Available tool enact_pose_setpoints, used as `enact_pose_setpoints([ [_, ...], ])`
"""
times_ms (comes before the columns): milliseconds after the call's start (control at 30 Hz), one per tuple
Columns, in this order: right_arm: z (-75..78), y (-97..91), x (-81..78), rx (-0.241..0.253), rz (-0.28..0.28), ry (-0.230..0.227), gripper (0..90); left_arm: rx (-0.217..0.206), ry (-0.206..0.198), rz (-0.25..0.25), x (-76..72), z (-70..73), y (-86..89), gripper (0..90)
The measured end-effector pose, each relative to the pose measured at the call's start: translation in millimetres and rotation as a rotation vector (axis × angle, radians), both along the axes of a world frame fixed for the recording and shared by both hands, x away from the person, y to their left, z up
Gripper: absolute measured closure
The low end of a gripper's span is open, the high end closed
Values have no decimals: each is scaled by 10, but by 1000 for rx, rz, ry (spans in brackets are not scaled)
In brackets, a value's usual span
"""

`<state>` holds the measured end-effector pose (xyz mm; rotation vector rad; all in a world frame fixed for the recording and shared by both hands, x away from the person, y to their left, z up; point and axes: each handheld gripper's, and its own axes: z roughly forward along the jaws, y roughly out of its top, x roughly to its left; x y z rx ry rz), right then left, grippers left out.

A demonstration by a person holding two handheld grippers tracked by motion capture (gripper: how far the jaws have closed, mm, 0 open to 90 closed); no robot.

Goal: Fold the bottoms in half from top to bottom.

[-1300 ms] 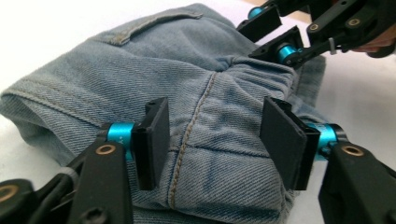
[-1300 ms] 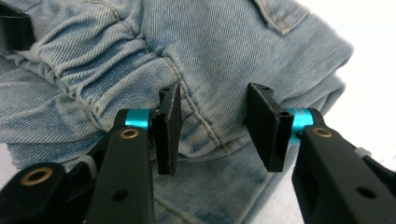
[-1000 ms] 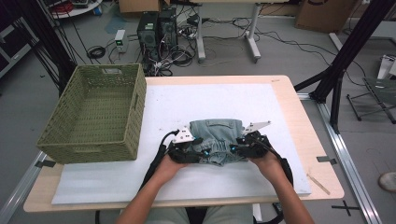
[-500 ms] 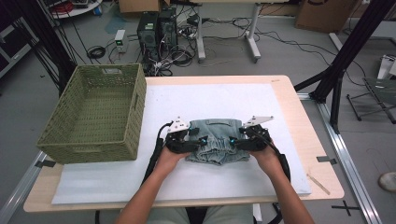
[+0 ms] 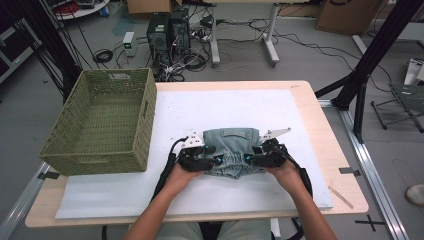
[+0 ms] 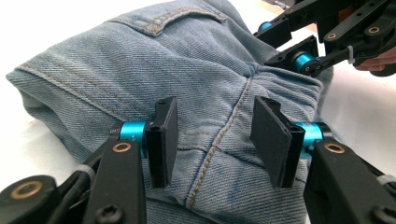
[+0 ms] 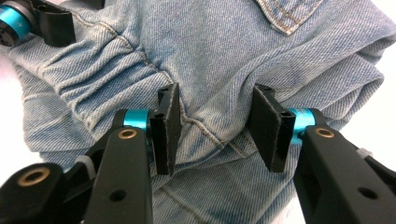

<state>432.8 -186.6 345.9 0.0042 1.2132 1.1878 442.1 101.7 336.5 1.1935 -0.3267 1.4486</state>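
Beside jeans (image 5: 232, 150), wicker basket (image 5: 100, 125).

The folded jeans (image 6: 140, 70) hide their own underside.

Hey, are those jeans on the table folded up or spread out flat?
Folded. The jeans sit as a compact bundle on the white mat, with stacked denim layers visible at the edges in both gripper views.
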Motion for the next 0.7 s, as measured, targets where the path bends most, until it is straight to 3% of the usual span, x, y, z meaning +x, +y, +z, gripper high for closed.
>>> enact_pose_setpoints([
  [167,-30,-4,-5,-4,-1,-8,556,8,4,-4,-6,-34,8,513],
  [233,-42,-17,-17,-8,5,3,548,10,-16,-2,-33,-47,26,503],
  [267,-65,-51,-63,-15,3,-18,506,-9,-41,-13,-73,-56,50,498],
  [300,-65,-51,-63,-15,3,-18,506,-9,-41,-13,-73,-56,50,478],
  [333,-97,-95,-130,-1,21,-73,470,-34,-79,-27,-106,-49,72,458],
  [367,-97,-95,-130,-1,21,-73,470,-34,-79,-27,-106,-49,72,455],
  [400,-121,-128,-197,15,39,-171,435,-54,-108,-48,-132,-23,89,448],
  [433,-121,-128,-197,15,39,-171,435,-54,-108,-48,-132,-23,89,447],
  [467,-117,-128,-245,30,58,-218,404,-65,-119,-67,-164,13,91,446],
  [500,-117,-128,-245,30,58,-218,404,-65,-119,-67,-164,13,91,445],
  [533,-96,-110,-290,45,79,-259,402,-69,-129,-89,-193,54,75,444],
  [633,-39,-59,-293,38,81,-239,401,-61,-111,-85,-185,102,41,444],
  [667,30,18,-229,-3,56,-158,408,-56,-68,-46,-117,133,7,444],
  [700,53,54,-178,-24,9,-128,417,-56,-68,-46,-117,133,7,442],
])
